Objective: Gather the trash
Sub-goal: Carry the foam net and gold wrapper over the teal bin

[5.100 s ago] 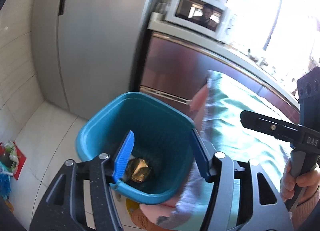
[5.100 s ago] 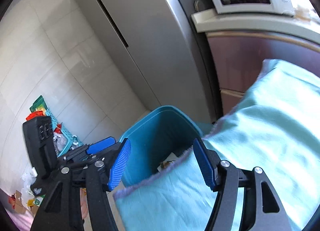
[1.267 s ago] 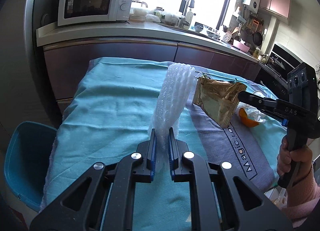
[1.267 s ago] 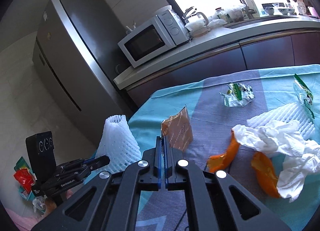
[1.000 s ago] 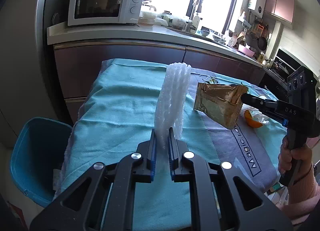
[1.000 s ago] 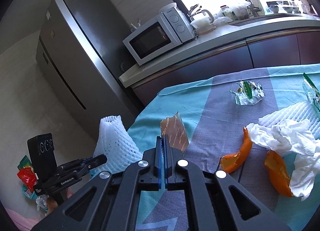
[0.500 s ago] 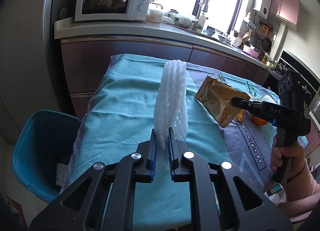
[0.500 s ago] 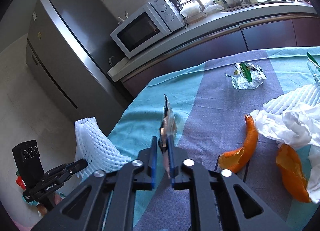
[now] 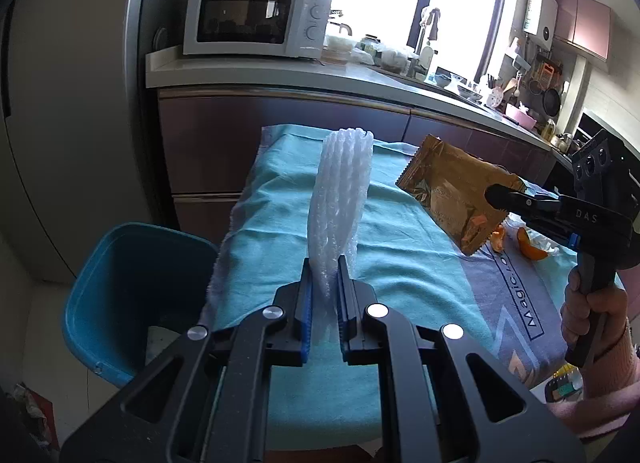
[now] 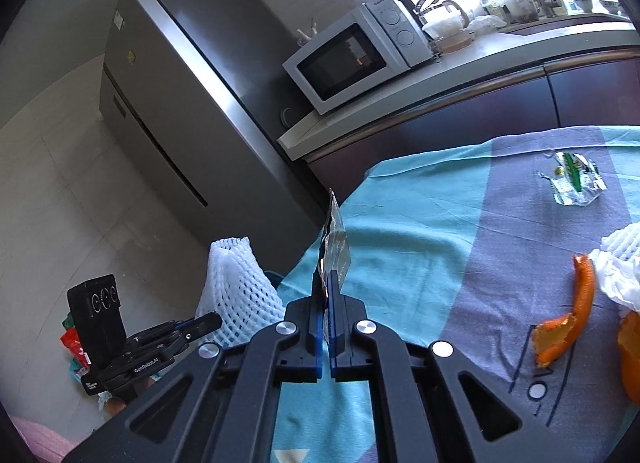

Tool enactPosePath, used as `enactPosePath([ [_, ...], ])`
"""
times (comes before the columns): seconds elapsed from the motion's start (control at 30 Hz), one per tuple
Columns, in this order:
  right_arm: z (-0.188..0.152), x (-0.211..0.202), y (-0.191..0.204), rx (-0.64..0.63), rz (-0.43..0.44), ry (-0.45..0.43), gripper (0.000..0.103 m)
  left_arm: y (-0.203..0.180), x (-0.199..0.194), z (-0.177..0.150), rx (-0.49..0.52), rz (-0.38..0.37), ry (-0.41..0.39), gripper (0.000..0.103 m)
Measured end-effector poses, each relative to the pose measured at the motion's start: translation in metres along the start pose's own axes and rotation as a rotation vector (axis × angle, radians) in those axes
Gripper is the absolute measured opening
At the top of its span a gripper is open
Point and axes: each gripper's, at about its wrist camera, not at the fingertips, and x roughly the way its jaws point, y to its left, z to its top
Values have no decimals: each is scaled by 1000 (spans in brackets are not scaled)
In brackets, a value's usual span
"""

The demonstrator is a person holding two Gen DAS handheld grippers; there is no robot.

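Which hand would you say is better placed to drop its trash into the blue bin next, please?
Left, probably. The left gripper, shut on the white foam net, sits near the table edge right beside the blue bin. The right gripper, pinching the brown wrapper, is farther over the table.

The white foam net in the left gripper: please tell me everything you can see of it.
The white foam net is a soft, springy-looking mesh sleeve with diamond-shaped holes. It stands upright, flattened where the left gripper pinches its lower end between blue-padded fingers, wider further up. It hangs in the air over the teal cloth, near the table end by the blue bin. Only the fingers touch it.
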Motion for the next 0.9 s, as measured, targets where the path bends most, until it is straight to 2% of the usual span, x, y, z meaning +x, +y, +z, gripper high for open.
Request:
enactPosePath([
  [0.47, 0, 76, 59, -79, 163, 146, 1, 77, -43, -4, -84, 186, -41, 11],
  [0.9, -9, 143, 105, -145, 218, 268, 1, 130, -25, -19, -164, 279, 24, 11],
])
